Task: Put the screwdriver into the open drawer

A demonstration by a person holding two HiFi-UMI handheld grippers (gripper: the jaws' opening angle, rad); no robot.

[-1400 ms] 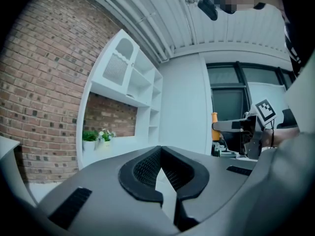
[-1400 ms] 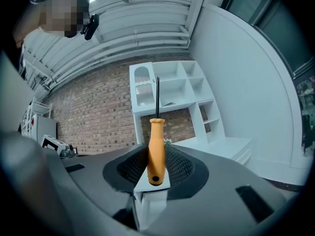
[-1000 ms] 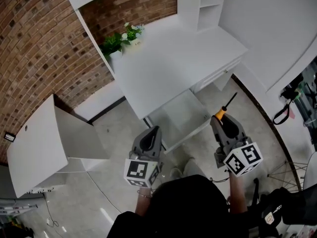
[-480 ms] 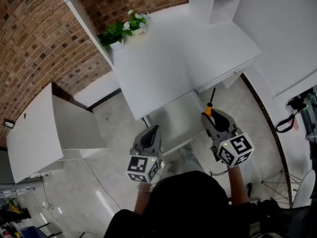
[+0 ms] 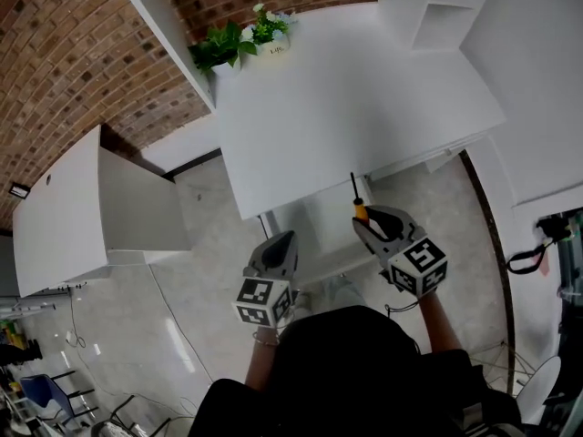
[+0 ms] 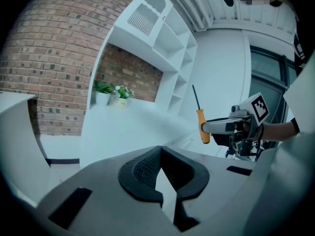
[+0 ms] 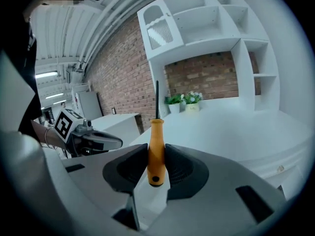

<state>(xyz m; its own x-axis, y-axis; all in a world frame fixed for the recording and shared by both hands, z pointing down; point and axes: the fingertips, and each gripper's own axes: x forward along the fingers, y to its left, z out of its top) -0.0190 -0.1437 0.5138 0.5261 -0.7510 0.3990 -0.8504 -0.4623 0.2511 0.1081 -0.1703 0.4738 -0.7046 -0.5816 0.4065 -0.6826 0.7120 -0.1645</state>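
The screwdriver [image 5: 360,209] has an orange handle and a thin dark shaft, and it points up toward the desk edge. My right gripper [image 5: 363,222] is shut on the handle [image 7: 156,151], which stands upright between the jaws. It hangs over the right part of the open white drawer [image 5: 312,228], which sticks out from under the white desk [image 5: 346,89]. My left gripper [image 5: 285,238] sits at the drawer's left front with its jaws closed [image 6: 159,154] on nothing. From the left gripper view, the screwdriver [image 6: 203,129] is seen off to the right.
A potted plant [image 5: 239,42] stands at the desk's back left by the brick wall [image 5: 82,53]. White shelves [image 5: 437,7] rise at the back right. A white cabinet [image 5: 64,221] stands on the left with its door open. Pale floor lies around the drawer.
The right gripper has carried the screwdriver leftward from beside the drawer to above it. The view has shifted closer over the desk. The left gripper has kept its place by the drawer front.
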